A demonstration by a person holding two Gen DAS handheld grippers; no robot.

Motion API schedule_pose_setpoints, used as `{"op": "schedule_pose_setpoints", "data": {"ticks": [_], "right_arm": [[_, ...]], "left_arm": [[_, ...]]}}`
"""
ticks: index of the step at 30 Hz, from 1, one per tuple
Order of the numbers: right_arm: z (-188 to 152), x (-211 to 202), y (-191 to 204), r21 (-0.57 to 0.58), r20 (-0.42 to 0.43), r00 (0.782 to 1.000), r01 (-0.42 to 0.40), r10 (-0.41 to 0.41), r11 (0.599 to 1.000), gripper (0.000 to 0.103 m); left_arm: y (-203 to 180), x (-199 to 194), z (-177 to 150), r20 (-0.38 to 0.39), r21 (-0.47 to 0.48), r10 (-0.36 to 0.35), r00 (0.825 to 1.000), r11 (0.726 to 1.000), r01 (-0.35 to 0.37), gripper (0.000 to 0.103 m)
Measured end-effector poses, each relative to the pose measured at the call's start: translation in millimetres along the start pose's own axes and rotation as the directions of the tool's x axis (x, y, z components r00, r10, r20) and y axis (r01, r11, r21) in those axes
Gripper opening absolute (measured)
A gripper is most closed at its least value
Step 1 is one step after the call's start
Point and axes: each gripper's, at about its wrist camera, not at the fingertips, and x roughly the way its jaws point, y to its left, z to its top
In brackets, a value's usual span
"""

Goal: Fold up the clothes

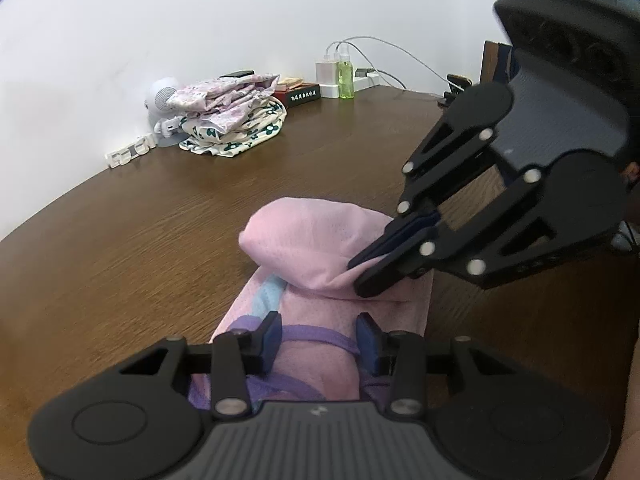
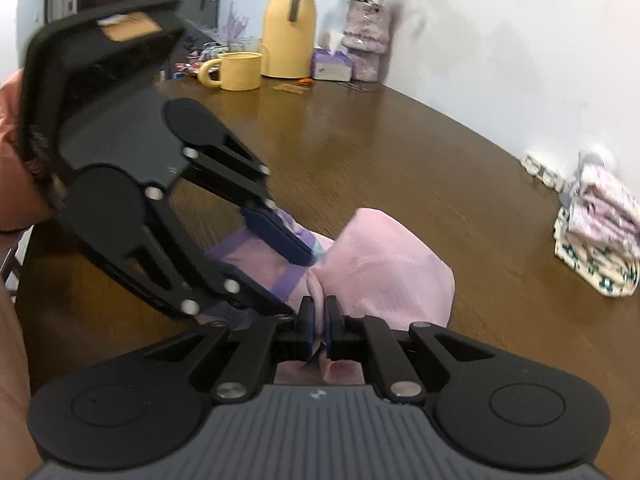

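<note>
A pink garment (image 1: pixel 312 240) with purple trim and a light blue patch lies on the brown wooden table (image 1: pixel 160 220), partly folded into a puffed roll. My right gripper (image 1: pixel 358 276) comes in from the right and is shut on a pinch of the pink fold. In the right wrist view its fingers (image 2: pixel 320 320) squeeze the pink garment (image 2: pixel 384 264) between the pads. My left gripper (image 1: pixel 320 336) stands over the near end with its jaws apart. The purple trim runs between them, and the pads do not press it. The left gripper (image 2: pixel 298 284) also shows from the side.
A stack of folded floral clothes (image 1: pixel 232 120) sits by the wall beside a small white fan (image 1: pixel 160 98), with a green bottle (image 1: pixel 346 76) and chargers further right. The right wrist view shows the clothes stack (image 2: pixel 600 232), a yellow jug (image 2: pixel 288 28), a yellow mug (image 2: pixel 240 70) and a tissue pack (image 2: pixel 332 64).
</note>
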Motion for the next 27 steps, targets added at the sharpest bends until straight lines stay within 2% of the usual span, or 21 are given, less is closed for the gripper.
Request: {"op": "schedule_pose_setpoints", "data": {"ticks": [7, 15, 18, 20, 23, 26, 27], "right_arm": [[-4.6, 6.7, -4.5, 0.055, 0.016, 1.0, 0.007, -0.008, 0.998, 0.005], [-7.2, 7.1, -10.1, 0.074, 0.009, 0.999, 0.041, -0.041, 0.996, 0.005], [-7.9, 5.6, -11.0, 0.102, 0.028, 1.0, -0.016, 0.013, 0.995, 0.014], [-9.2, -2.7, -16.7, 0.153, 0.066, 0.996, -0.064, 0.055, 0.986, 0.035], [-12.9, -24.4, -32.0, 0.236, 0.15, 0.987, -0.099, 0.064, 0.967, 0.036], [-18.5, -34.6, -42.4, 0.274, 0.16, 0.987, -0.036, -0.009, 0.961, 0.036], [-20.7, -31.8, -43.3, 0.271, 0.14, 0.99, -0.003, -0.036, 0.962, 0.036]], "left_arm": [[7.2, -8.9, -6.2, -0.019, -0.037, 0.019, 1.0, 0.999, -0.02, 0.042], [8.2, -4.4, -8.1, -0.044, -0.035, 0.019, 0.999, 0.999, -0.02, 0.042], [10.0, -15.0, -2.5, -0.003, -0.042, 0.013, 1.0, 0.999, -0.013, 0.043], [14.7, -27.4, 4.9, 0.059, -0.067, 0.002, 0.998, 0.998, 0.002, 0.043], [18.9, -32.9, 19.4, 0.127, -0.086, -0.003, 0.992, 0.996, 0.014, 0.043], [22.1, -22.4, 36.4, 0.156, -0.1, -0.011, 0.988, 0.995, 0.027, 0.039], [23.3, -15.1, 41.4, 0.156, -0.104, -0.022, 0.988, 0.994, 0.038, 0.033]]}}
